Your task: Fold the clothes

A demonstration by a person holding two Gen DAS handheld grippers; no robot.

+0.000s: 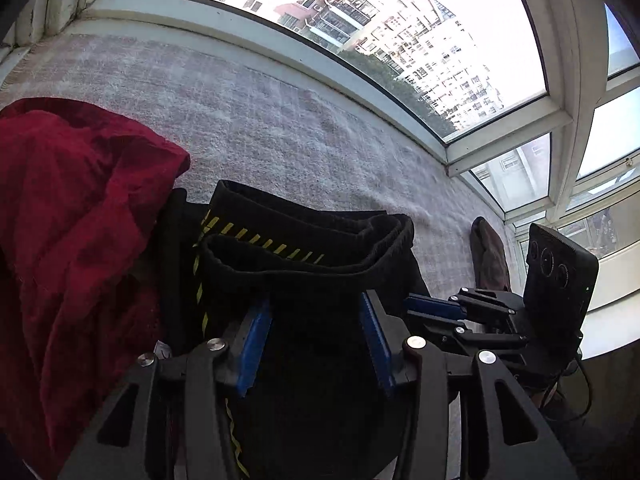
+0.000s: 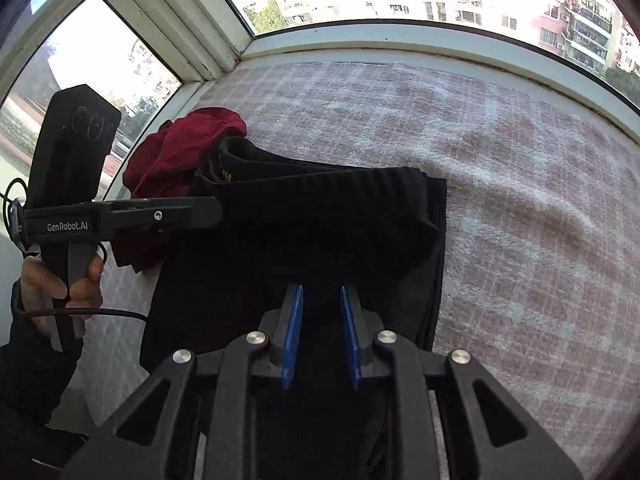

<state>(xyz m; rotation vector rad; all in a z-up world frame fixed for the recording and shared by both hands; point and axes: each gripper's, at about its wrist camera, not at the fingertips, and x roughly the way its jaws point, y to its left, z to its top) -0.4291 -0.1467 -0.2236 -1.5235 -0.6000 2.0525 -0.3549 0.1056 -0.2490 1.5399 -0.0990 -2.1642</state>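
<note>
Lying flat on a pinkish-grey textured blanket (image 2: 520, 200) beside a white-framed window (image 1: 400, 40): one black fabric garment with a ribbed waistband and yellow dashed stitching (image 2: 304, 232), folded into a thick rectangle, waistband end toward the glass.

Item, left gripper (image 1: 316, 336): black frame, blue pads. Positioned directly over the near part of the black garment, the folded waistband just beyond its tips. Jaws spread moderately wide; dark cloth fills the view between the pads, but neither pad is seen pressing on it. In the right wrist view the same tool reaches in from the left, its tip at the garment's left edge, gripped by a person's hand (image 2: 60, 280) in a dark sleeve.

Item, right gripper (image 2: 322, 304): same make. Poised above the near middle of the garment, pointing steeply down. Jaws parted by a narrow gap; the pads stand clear of each other, with cloth behind them; whether the tips touch it cannot be told.

Item, crumpled dark red garment (image 1: 72, 220): heaped just beside the black one, at its left, touching its edge.
</note>
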